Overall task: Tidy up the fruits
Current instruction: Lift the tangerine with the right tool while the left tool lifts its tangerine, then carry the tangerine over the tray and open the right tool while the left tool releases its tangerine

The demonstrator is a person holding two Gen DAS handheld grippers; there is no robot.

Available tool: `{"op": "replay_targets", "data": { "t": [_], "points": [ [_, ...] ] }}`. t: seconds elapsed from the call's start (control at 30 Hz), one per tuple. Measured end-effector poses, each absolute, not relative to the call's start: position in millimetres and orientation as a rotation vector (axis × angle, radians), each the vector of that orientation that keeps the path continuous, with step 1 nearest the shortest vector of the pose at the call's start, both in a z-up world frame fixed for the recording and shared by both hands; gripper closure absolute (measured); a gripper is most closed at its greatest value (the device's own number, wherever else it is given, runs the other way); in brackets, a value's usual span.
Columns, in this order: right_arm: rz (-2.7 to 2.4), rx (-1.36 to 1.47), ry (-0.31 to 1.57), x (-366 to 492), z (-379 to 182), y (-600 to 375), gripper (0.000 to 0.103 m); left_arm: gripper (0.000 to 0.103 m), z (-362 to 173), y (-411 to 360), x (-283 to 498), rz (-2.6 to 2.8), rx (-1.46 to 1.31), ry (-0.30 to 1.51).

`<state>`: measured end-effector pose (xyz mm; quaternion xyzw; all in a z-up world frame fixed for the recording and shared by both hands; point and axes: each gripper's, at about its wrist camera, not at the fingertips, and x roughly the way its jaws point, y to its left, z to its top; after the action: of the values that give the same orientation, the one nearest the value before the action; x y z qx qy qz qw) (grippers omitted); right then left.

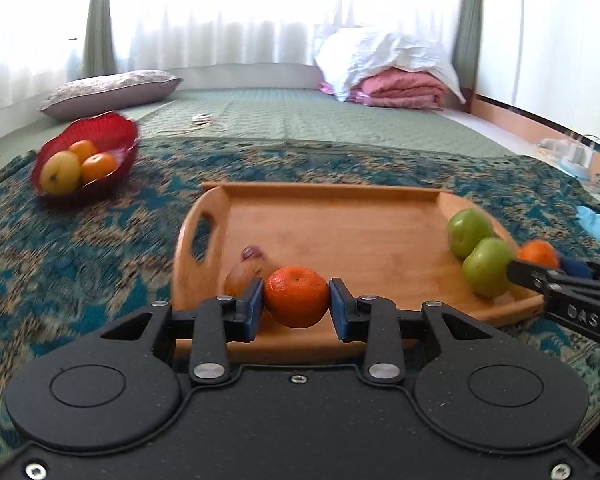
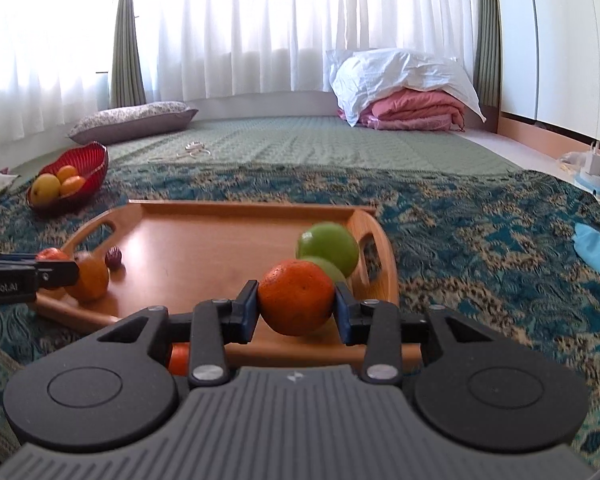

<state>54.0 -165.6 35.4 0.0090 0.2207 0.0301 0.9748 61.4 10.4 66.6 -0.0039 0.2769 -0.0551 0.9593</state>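
Patterned pillow [image 2: 132, 120] by curtains [image 2: 240, 28]; pink blanket [image 2: 416, 114] under white pillow [image 2: 404, 72].

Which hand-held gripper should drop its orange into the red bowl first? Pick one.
Left. The red bowl lies to the left of the tray, nearer the left hand-held gripper, which already clamps an orange. The right hand-held gripper would probably cross over.

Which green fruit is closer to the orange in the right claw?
The lower green fruit, tucked right behind that orange; the other green one sits farther back.
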Motion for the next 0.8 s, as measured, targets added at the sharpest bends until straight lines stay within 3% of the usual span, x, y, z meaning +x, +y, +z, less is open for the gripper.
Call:
{"op": "replay_targets", "data": {
  "t": [0.37,0.8],
  "points": [
    [0.105,0.019,0.535,143.0,70.3,-168.5,0.061,0.070,97.7,22.2,148.5,-0.134,-0.051,0.636],
    [0.077,0.048,0.856,251.2,51.9,-176.4,0.061,0.070,60.1,41.8,251.1,-0.080,-0.057,0.865]
  ]
}}
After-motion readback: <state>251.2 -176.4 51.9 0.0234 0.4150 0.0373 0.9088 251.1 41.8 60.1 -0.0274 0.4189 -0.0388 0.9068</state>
